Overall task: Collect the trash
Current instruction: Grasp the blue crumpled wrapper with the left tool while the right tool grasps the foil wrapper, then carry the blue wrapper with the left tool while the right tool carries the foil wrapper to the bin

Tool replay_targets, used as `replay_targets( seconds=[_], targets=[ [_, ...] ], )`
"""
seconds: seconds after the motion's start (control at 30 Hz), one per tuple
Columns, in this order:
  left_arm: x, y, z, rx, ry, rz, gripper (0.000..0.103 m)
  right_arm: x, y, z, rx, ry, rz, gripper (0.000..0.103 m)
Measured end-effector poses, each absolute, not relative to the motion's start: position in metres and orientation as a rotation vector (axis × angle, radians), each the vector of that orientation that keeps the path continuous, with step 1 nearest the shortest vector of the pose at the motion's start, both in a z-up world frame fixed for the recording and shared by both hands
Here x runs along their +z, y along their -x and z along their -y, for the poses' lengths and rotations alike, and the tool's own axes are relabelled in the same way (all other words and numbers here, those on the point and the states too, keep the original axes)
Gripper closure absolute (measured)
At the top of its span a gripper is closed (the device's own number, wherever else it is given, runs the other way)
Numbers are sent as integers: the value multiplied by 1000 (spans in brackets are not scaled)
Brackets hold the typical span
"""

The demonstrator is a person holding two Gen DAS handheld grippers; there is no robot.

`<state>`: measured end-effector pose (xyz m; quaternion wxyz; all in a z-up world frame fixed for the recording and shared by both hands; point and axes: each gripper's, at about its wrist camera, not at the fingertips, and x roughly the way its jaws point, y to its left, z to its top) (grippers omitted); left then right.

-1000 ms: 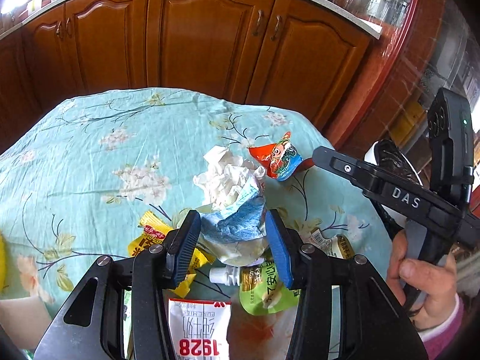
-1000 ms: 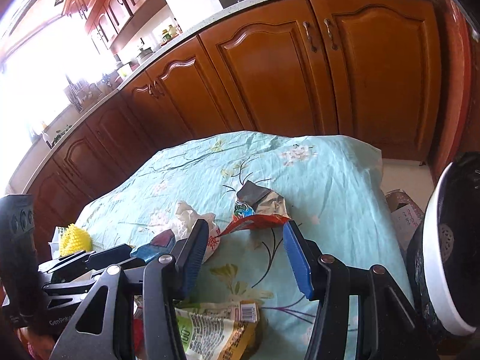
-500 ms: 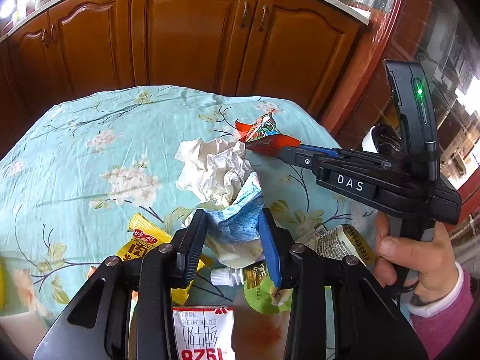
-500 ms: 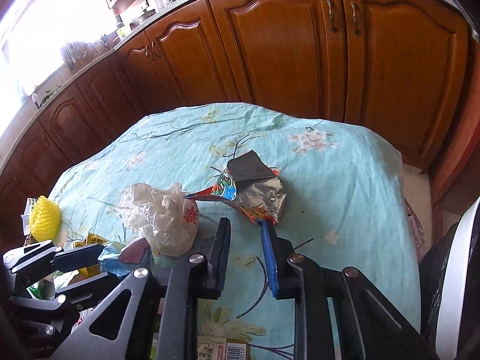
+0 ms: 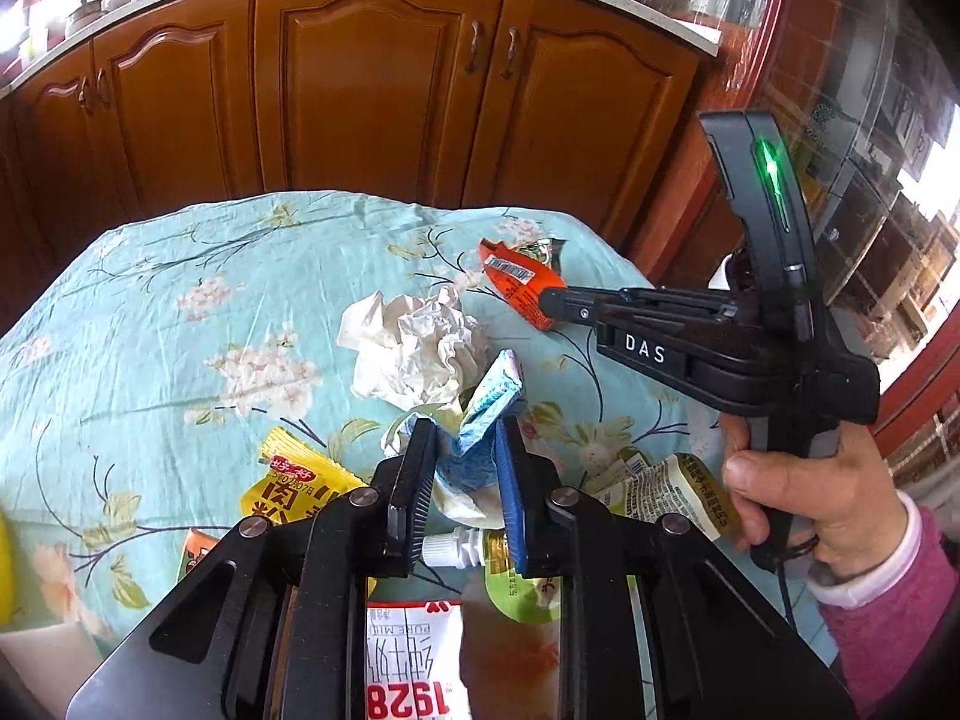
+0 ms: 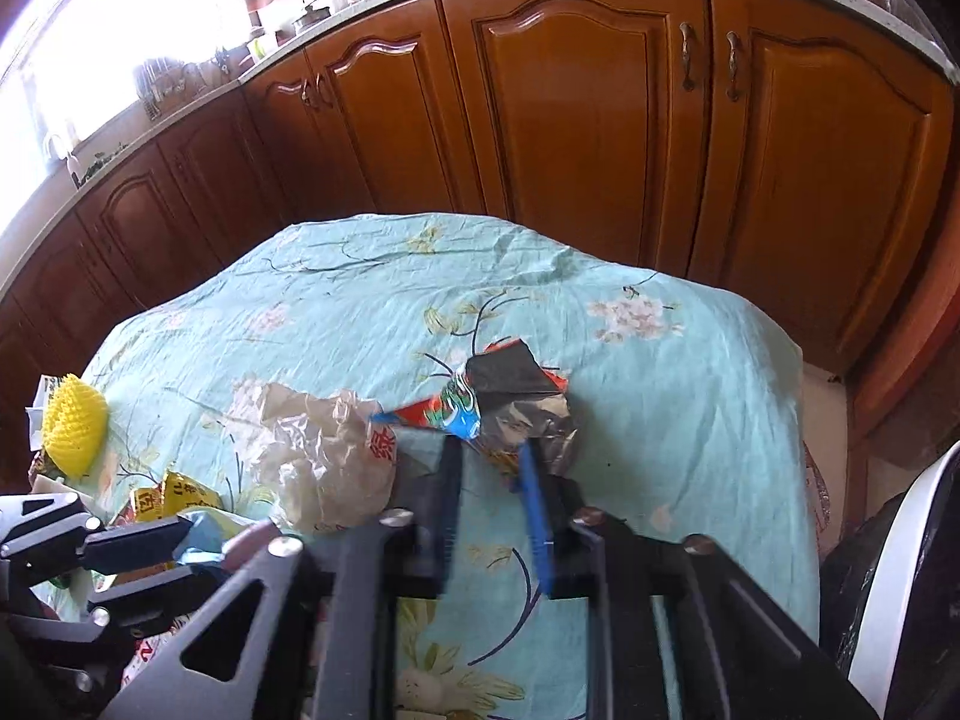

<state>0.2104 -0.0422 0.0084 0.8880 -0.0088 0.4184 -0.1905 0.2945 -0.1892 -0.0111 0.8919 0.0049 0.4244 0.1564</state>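
Your table (image 5: pixel 150 324), draped in its teal floral cloth, fills the middle of both views, litter bunched toward the lower edge. At centre of the left view the crumpled white tissue (image 5: pixel 414 348) lies loose. Just below it, your left gripper (image 5: pixel 459 468) has been closing and now pinches the blue wrapper (image 5: pixel 486 414). Your right gripper (image 6: pixel 492 468) has been closing too, jaws nearly together on the edge of the red snack packet (image 6: pixel 504 402), centre of its view. Both pieces look secured, so lifting toward a bin seems next.
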Motion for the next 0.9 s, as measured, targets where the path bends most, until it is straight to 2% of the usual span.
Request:
replay_targets(
  seconds=[0.3,0.9],
  targets=[
    [27,-200,34,-390,138,-807,85,11,-249,220,328,-157,-783,102],
    [51,-177,90,-466,138,-752,85,27,-167,296,249,-281,-722,102]
  ],
)
